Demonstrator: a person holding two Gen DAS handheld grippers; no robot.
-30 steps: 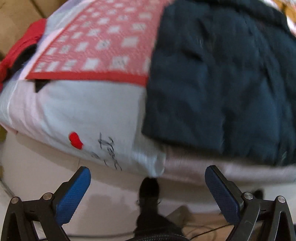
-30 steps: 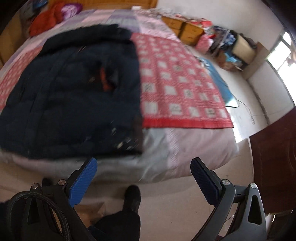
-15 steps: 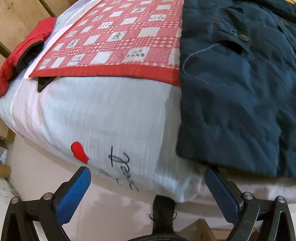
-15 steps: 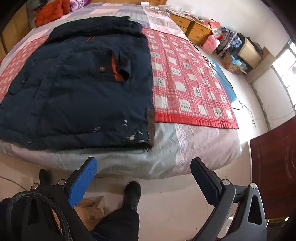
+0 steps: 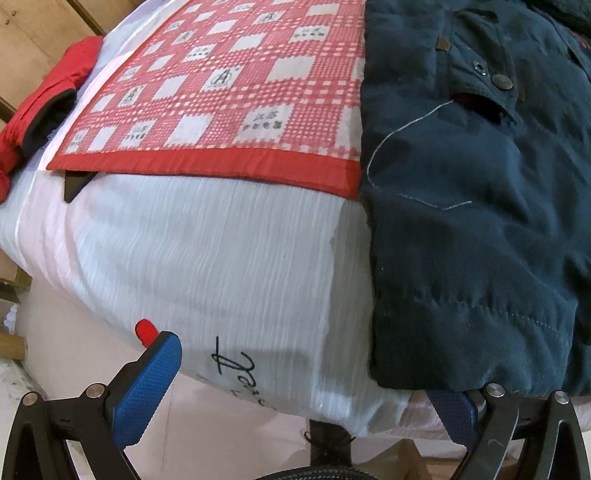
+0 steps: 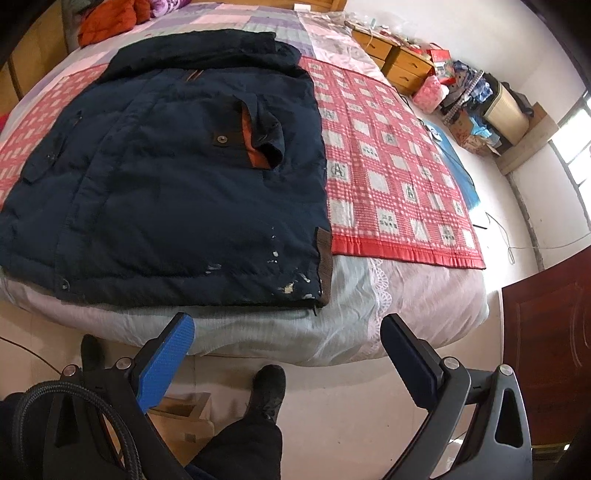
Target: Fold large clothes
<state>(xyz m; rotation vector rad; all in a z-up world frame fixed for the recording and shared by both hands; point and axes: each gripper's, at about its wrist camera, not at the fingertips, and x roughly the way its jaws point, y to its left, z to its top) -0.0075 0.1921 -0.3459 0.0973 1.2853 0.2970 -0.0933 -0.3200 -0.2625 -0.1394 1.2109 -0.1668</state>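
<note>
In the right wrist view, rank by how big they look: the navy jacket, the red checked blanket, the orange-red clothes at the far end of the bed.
1. Navy jacket, largest.
2. Red checked blanket.
3. Orange-red clothes, smallest, though they lie farthest from the camera, so their true size is unsure.

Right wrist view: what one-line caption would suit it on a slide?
Open right tool poised at the foot of the bed, just short of the hem of a navy jacket spread flat.
</note>
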